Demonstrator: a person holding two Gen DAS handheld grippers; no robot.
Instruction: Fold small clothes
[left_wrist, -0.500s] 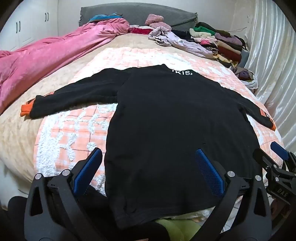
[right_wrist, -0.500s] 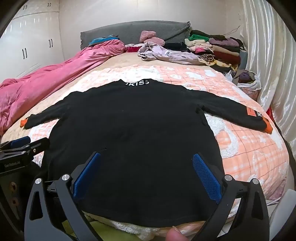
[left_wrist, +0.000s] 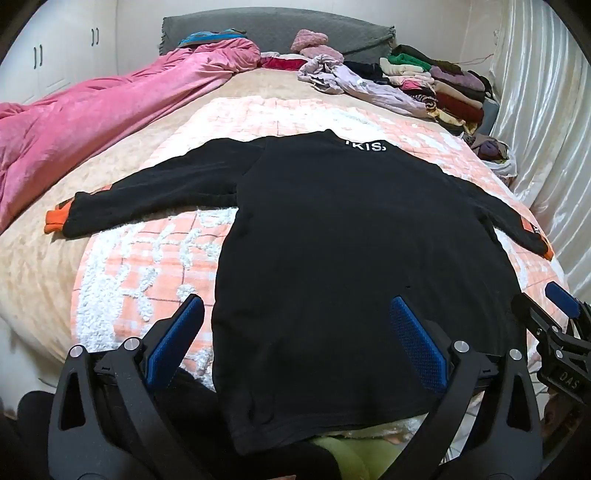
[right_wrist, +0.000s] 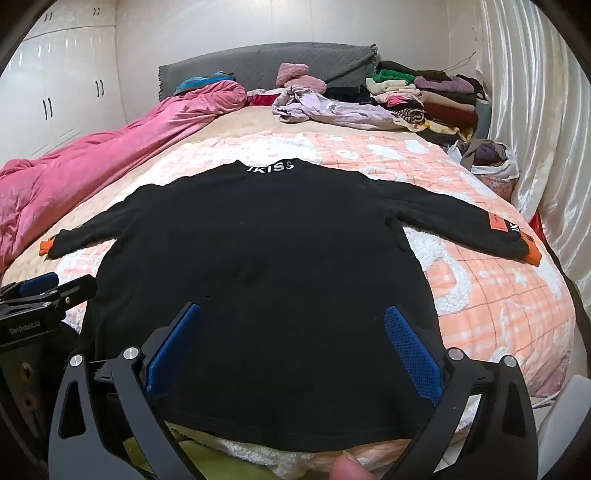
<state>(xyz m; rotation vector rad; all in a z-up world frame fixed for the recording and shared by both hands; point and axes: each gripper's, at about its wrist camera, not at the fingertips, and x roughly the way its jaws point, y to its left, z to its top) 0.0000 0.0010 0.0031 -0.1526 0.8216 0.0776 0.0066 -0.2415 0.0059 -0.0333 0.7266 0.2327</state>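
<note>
Black sweater lies flat, back up, on the peach-and-white blanket on the bed. Collar with white lettering at 12 o'clock, hem at 6 o'clock at the near bed edge. Both sleeves spread out: one toward 9 o'clock with its orange cuff on the beige sheet, the other toward 3 o'clock, orange patch showing.

Change over the last half second: almost none. Sweater, sleeves and hem sit in the same places in both views; both cameras hold nearly the same framing. Judgement: spreading is finished and no fold has begun; this is a pause before the first fold.

Left claw: wide open, empty, blue pads straddling the hem's 7 o'clock corner, above the cloth as far as I can tell. Right claw: wide open, empty, over the hem toward 5 o'clock. Contact with the fabric cannot be confirmed in either view. Each claw is visible at the edge of the other's view, well apart.

Likely next: fold a sleeve in across the body. Both cuffs are far from the claws, so a long reach is needed. Soft knit may drag the blanket's tufts.

Background: pink duvet at 10 o'clock, folded stack at 1 o'clock.
</note>
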